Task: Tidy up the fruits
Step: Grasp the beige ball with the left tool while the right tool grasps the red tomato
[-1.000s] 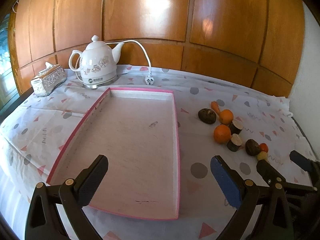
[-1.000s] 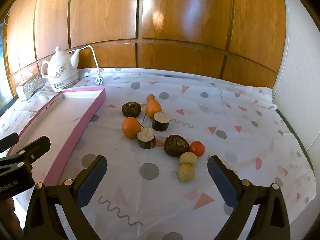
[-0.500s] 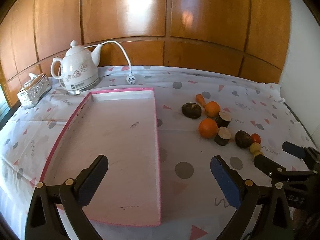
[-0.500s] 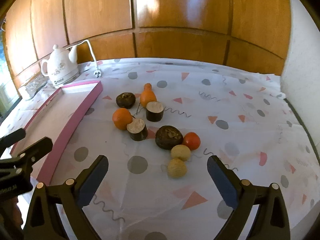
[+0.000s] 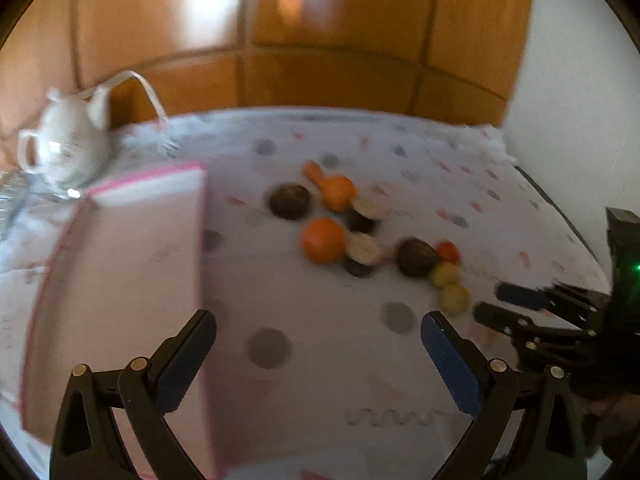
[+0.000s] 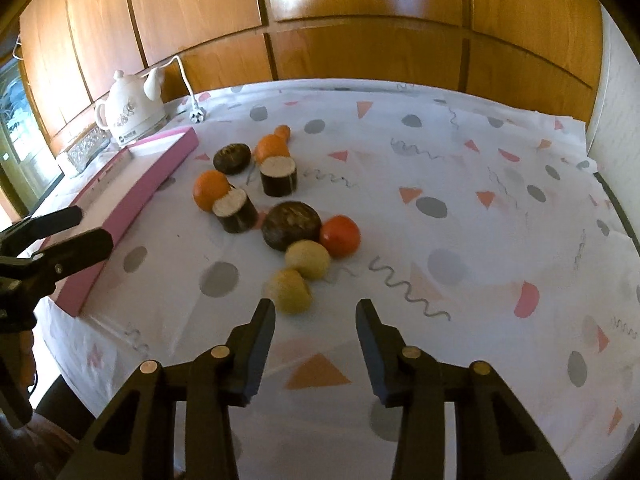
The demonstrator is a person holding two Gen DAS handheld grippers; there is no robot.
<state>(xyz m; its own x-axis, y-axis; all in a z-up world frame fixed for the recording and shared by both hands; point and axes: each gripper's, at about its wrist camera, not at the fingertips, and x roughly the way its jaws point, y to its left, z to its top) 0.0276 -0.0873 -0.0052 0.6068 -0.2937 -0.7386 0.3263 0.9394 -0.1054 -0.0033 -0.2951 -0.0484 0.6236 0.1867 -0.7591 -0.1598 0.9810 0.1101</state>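
Observation:
Several fruits lie grouped on the patterned cloth: an orange, two dark cut pieces, a dark round fruit, a red fruit and two pale yellow fruits. The nearest yellow fruit lies just ahead of my right gripper, which is open and empty, its jaws narrower than before. My left gripper is open and empty above the cloth beside the pink tray. The left view is blurred; the fruits show ahead of it.
A white kettle with its cord and a silver tissue box stand at the back left. Wooden wall panels run behind the table, and a white wall bounds the right side. The table's front edge is near both grippers.
The left gripper has swung right, so the tray sits further left in its view. The right gripper has moved closer to the yellow fruits and its jaws have narrowed.

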